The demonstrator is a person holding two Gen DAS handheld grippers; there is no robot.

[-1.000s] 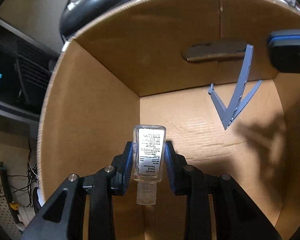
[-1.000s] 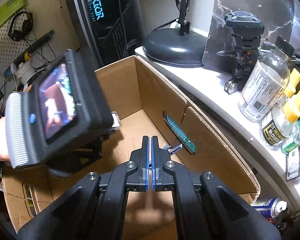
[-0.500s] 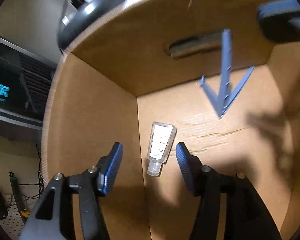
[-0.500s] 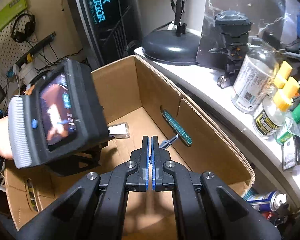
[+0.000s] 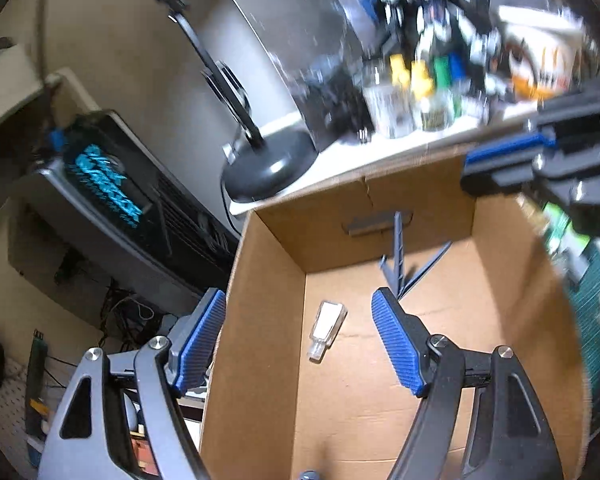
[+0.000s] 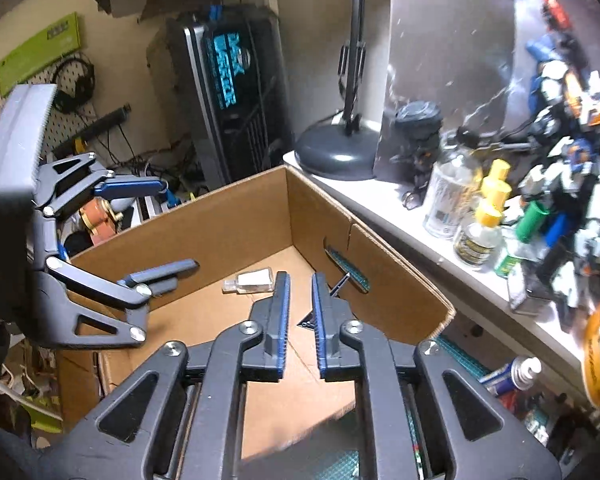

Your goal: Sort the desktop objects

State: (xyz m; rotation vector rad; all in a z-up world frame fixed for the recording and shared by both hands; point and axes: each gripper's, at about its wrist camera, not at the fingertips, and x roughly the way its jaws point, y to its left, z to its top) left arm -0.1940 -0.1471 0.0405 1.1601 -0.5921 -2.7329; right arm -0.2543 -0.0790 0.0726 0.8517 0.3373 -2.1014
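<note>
A small clear hand sanitizer bottle (image 5: 327, 330) lies flat on the floor of an open cardboard box (image 5: 268, 264); it also shows in the right wrist view (image 6: 252, 281). A blue-grey folding stand (image 5: 404, 264) leans in the box's far corner. My left gripper (image 5: 300, 332) is open and empty, raised above the box's left wall. It shows at the left of the right wrist view (image 6: 156, 232). My right gripper (image 6: 299, 304) is slightly open and empty above the box; it shows at the upper right of the left wrist view (image 5: 500, 168).
A white shelf (image 6: 380, 200) behind the box carries a dark lamp base (image 6: 336, 158), glass bottles (image 6: 452, 196), yellow-capped bottles (image 6: 484, 220) and a robot figure (image 6: 572, 152). A black PC tower (image 6: 228, 92) stands at the back left. A spray can (image 6: 512, 376) lies below the shelf.
My left gripper has let go of the sanitizer bottle, which now lies in the box, and has risen up and back. My right gripper has opened a little.
</note>
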